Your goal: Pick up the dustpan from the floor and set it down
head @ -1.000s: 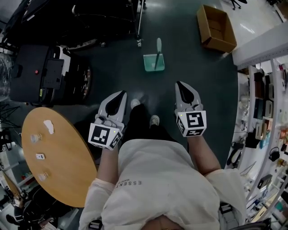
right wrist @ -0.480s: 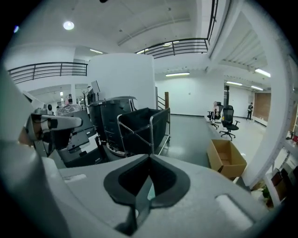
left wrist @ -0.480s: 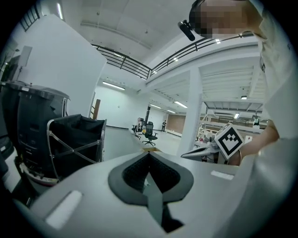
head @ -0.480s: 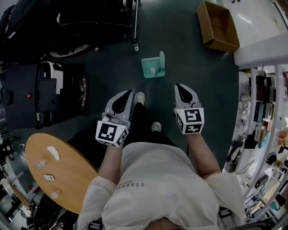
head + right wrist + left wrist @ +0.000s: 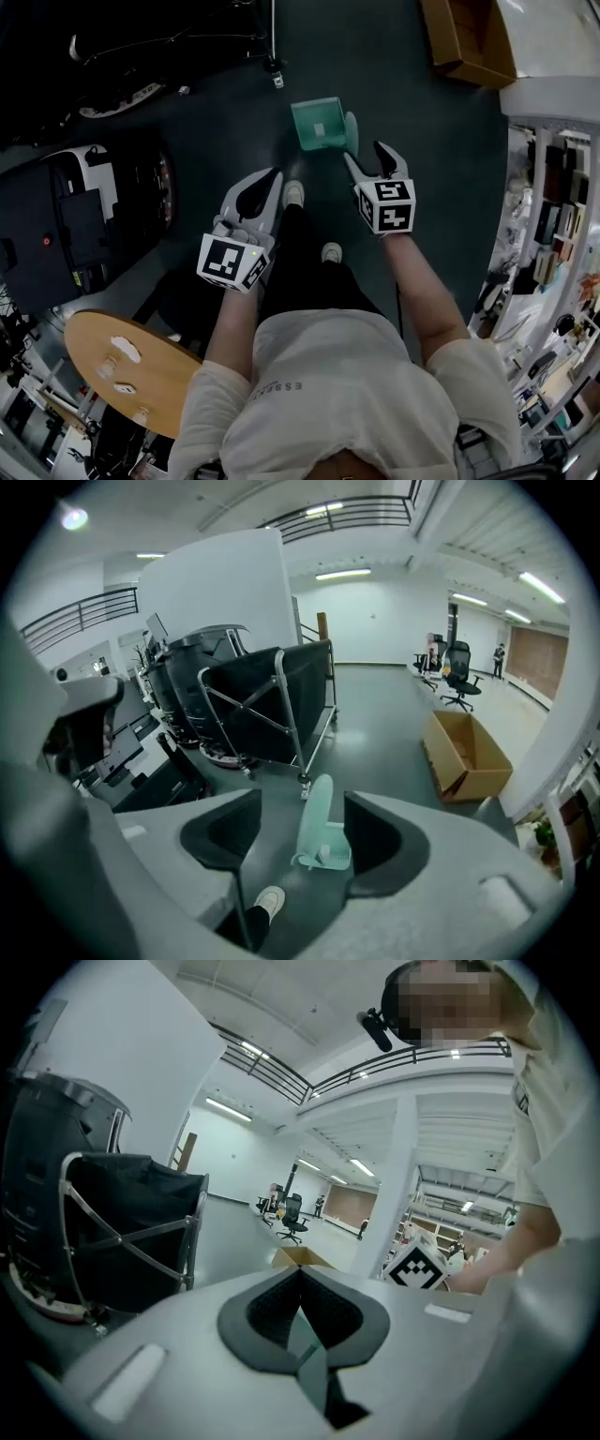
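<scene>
A teal dustpan (image 5: 317,123) stands on the dark floor with its handle (image 5: 351,131) upright at its right side. My right gripper (image 5: 367,157) hangs just this side of the handle, its jaws opening wide and touching nothing. In the right gripper view the dustpan (image 5: 320,836) shows down on the floor in the gap between the right gripper's (image 5: 302,834) spread jaws. My left gripper (image 5: 270,180) is lower left of the dustpan, over the person's legs, shut and empty. The left gripper view shows the left gripper (image 5: 300,1277) with its pads meeting.
A cardboard box (image 5: 465,39) lies at the far right. A black folding cart (image 5: 255,710) and black machines (image 5: 80,216) stand to the left. A round wooden table (image 5: 127,370) is at lower left and shelving (image 5: 553,216) along the right. The person's shoes (image 5: 293,193) are near the dustpan.
Both grippers have moved forward and down toward the dustpan. The right gripper's jaws went from shut to wide open beside the handle. The left gripper stayed shut.
</scene>
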A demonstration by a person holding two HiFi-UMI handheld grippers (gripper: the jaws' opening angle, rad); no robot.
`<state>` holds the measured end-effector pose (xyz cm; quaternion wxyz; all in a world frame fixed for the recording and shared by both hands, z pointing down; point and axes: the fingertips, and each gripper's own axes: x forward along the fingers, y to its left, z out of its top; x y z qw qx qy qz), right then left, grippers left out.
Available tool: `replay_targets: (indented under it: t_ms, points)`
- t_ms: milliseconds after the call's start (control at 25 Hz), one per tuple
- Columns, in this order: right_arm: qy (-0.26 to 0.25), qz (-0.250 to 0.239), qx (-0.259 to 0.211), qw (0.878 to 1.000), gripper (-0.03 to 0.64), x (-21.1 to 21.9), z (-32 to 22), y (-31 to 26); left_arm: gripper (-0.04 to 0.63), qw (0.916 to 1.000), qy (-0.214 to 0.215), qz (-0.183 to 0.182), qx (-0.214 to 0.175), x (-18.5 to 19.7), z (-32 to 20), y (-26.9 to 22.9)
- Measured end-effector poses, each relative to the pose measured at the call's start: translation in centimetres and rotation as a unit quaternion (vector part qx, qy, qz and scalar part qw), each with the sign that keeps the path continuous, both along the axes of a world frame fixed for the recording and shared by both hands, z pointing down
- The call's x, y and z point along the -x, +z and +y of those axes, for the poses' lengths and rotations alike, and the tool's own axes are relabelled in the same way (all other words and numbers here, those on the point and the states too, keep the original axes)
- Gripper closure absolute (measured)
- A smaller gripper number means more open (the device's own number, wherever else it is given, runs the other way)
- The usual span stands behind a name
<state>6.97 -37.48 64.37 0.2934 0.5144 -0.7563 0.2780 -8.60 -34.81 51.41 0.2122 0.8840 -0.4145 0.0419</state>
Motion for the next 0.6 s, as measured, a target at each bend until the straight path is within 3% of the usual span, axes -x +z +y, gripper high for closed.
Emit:
replay_targets:
  t_ms: [360,600]
  points:
    - [0.034,0.004,0.106,0.994,0.351,0.3,-3.7,10.0,0.578,0.9981,0.004,-0.015,0.06,0.9,-1.9,7.7]
    - [0.021,0.001,0.151,0.988,0.365,1.2,-4.4,12.5,0.578,0.9955,-0.023,-0.005,0.092,1.4,-2.2,9.9]
